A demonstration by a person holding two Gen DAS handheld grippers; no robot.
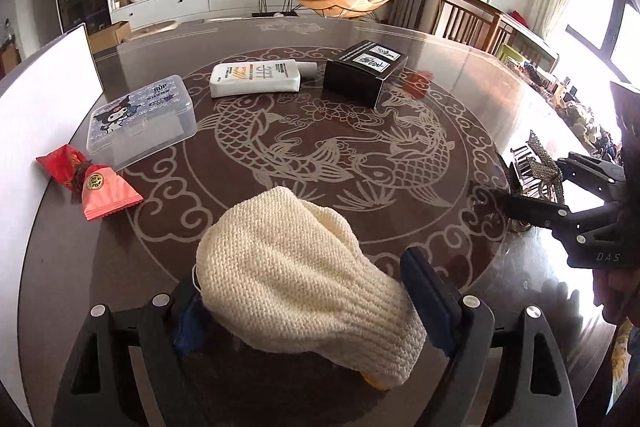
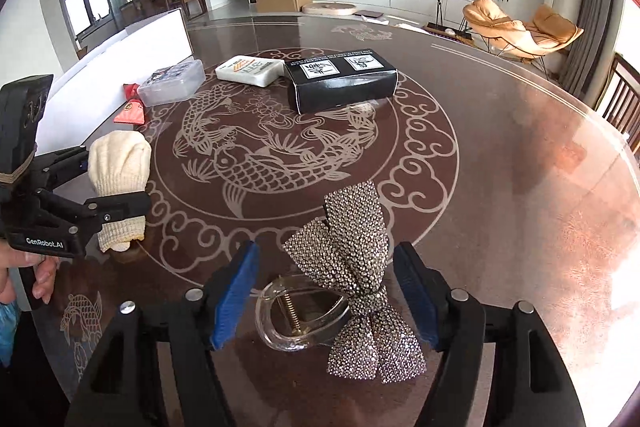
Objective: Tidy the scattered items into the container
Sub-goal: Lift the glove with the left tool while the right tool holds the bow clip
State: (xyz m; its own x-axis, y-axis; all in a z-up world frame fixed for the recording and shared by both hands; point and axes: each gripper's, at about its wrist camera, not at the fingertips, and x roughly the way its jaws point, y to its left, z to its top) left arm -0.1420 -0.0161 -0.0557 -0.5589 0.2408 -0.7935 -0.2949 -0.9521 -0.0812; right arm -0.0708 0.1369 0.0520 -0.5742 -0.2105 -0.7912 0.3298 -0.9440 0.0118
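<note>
A cream knitted glove (image 1: 288, 267) lies on the dark round table (image 1: 460, 99), between the fingers of my left gripper (image 1: 304, 279). The jaws stand wide, the blue pads close beside the glove without squeezing it. In the right wrist view a sparkly bow hair clip (image 2: 356, 255) with a clear clamp (image 2: 280, 323) rests on the table inside my right gripper (image 2: 326, 255), open with a gap on both sides. The left gripper (image 2: 116, 175) shows there too, straddling the glove (image 2: 118, 163). A white container wall (image 1: 48, 99) stands at the table's left.
Further back lie a clear plastic case (image 1: 142, 121), a white bottle (image 1: 256, 79), a black box (image 1: 364, 71) and a red-pink sachet (image 1: 90, 183) by the white wall. A person's hand (image 2: 24, 275) holds the left gripper. Wooden chairs (image 1: 472, 19) stand behind the table.
</note>
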